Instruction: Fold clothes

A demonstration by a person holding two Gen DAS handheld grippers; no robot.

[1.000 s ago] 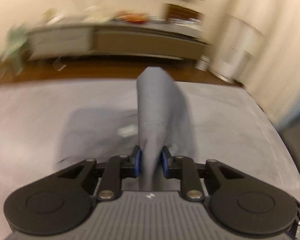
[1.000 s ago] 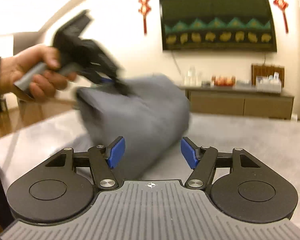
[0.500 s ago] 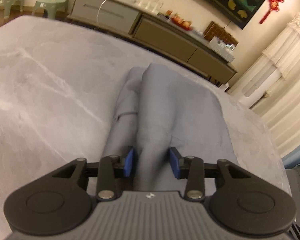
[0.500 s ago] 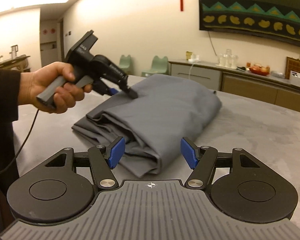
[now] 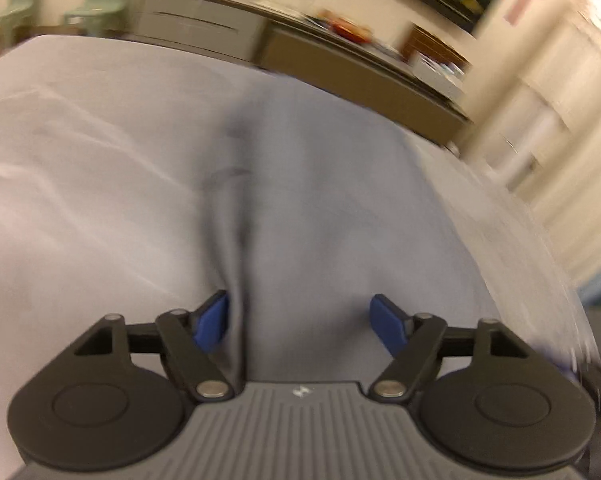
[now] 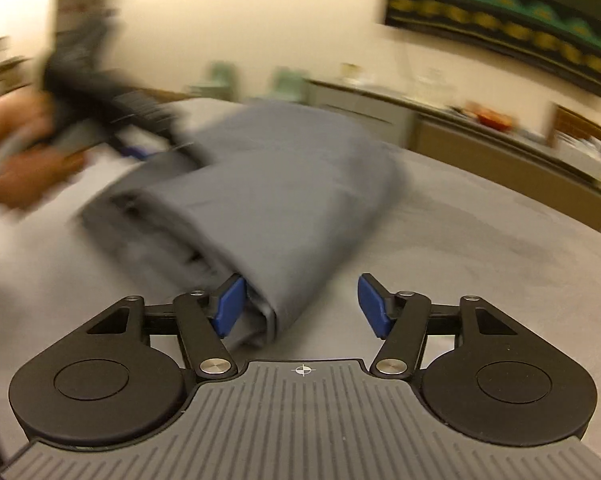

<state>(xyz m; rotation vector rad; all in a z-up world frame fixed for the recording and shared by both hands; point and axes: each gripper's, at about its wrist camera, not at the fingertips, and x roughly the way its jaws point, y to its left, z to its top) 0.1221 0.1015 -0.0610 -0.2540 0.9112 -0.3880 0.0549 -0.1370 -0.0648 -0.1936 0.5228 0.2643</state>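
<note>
The left gripper [image 5: 300,322] has its jaws wide, and they have just been opening. The grey garment [image 5: 320,208] runs up between its blue pads [image 5: 211,324] toward twelve o'clock. A fold of the cloth lies right beside the left pad, but the right pad stands clear of the cloth, so nothing is squeezed. In the right wrist view this same gripper shows as a dark blur at about ten o'clock, held in a hand [image 6: 16,160]. Its tip is at the far left edge of the garment.

The right gripper [image 6: 300,306] has its jaws apart too, about half way, and they have just been closing a little. The near corner of the garment [image 6: 268,208] sits between the pads, right by the left pad. The right pad has bare table in front of it. The cloth is not pinched here.

The garment is folded into a thick bundle with many layers. It lies flat on the grey table [image 6: 500,240]. From the right gripper it stretches from six o'clock up toward eleven o'clock.

Behind the table, toward one o'clock, a long low cabinet [image 6: 480,148] stands by the wall. Small things sit on top of it, too blurry to name. A dark wall hanging [image 6: 500,24] with green and yellow shapes is above it. Two pale green chairs [image 5: 100,0] stand at eleven o'clock in the left wrist view.
</note>
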